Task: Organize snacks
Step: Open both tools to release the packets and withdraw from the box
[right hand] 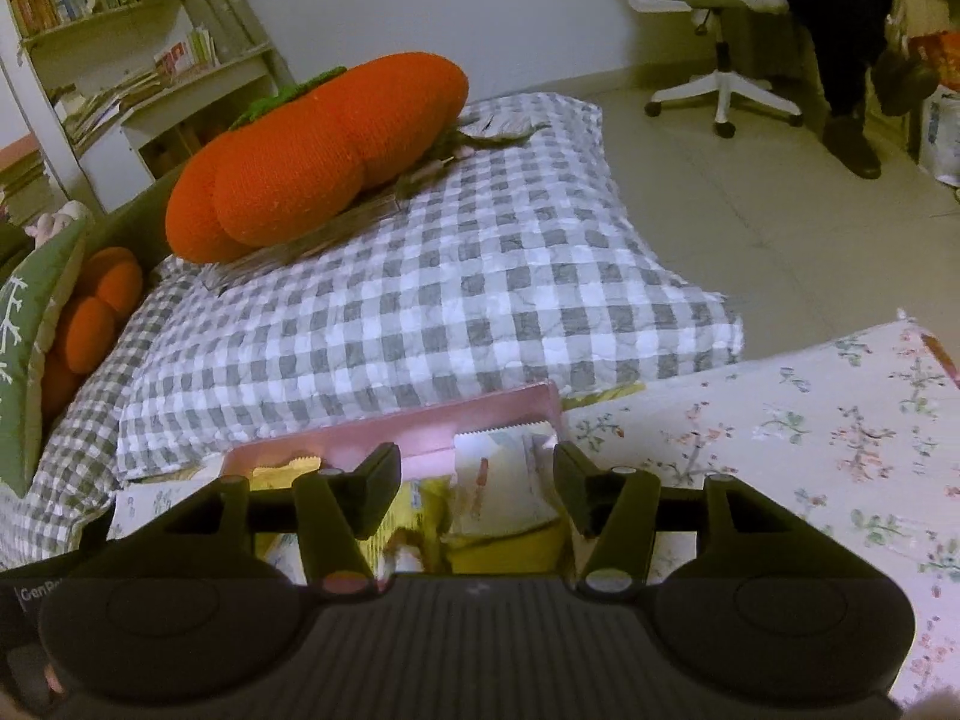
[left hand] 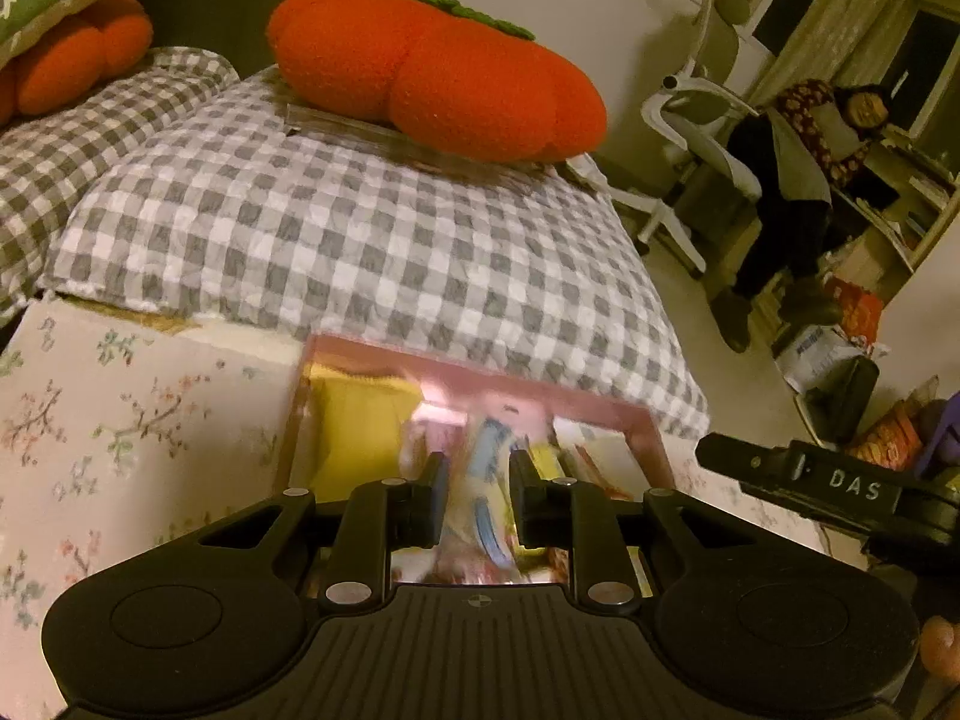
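The left gripper (left hand: 478, 492) is pinching a blurred blue-and-white snack packet (left hand: 489, 480) just above the pink box (left hand: 480, 373), which is sitting on the floral cloth (left hand: 138, 420). The right gripper (right hand: 477, 489) is hanging about half open over the same box, holding nothing. The thin packet is likely slipping if the pinch is easing, dropping crooked among the yellow packets (right hand: 510, 546) inside the box
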### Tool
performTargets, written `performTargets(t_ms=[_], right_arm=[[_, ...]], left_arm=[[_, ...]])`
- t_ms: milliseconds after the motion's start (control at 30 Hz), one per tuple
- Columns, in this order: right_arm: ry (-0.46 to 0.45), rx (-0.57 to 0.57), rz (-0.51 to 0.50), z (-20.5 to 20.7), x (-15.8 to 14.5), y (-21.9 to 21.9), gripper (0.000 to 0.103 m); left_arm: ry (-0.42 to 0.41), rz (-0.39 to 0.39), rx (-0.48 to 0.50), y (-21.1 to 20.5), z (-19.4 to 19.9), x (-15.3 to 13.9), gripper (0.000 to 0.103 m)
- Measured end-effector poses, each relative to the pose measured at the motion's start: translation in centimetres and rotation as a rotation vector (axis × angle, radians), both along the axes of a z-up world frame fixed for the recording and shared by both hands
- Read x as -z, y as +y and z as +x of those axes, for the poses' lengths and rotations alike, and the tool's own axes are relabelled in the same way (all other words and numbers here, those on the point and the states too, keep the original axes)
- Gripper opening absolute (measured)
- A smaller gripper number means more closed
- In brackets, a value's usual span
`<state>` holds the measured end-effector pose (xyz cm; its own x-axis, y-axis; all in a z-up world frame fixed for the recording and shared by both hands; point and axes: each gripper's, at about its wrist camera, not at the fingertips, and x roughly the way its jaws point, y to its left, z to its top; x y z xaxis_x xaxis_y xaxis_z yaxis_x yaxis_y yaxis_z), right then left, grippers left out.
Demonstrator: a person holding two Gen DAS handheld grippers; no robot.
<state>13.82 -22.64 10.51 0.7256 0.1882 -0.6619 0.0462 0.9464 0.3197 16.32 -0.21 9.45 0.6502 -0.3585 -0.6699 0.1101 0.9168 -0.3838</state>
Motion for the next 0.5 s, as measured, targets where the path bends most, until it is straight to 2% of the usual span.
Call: performTargets(t_ms=[33, 133, 267, 367, 500], right_arm=[[0.0, 0.0, -0.001, -0.4, -0.1, -0.1, 0.06], [0.009, 0.006, 0.008, -1.8, -0.4, -0.5, 0.062], [0.061, -0.007, 0.009, -4.2, -0.1, -0.8, 0.066], [0.102, -0.017, 0.013, -6.0, 0.1, -1.0, 0.067], [0.119, -0.051, -0.003, -8.5, 0.1, -0.5, 0.072]], left_arm=[[0.009, 0.002, 0.001, -0.1, -0.4, 0.0, 0.021], [0.032, 0.003, -0.004, 0.0, -2.3, 0.1, 0.023], [0.097, 0.016, -0.009, 0.0, -4.6, 1.3, 0.034], [0.116, 0.024, -0.018, 0.3, -6.2, 1.9, 0.036], [0.126, 0.02, -0.013, 0.3, -8.3, 2.1, 0.047]])
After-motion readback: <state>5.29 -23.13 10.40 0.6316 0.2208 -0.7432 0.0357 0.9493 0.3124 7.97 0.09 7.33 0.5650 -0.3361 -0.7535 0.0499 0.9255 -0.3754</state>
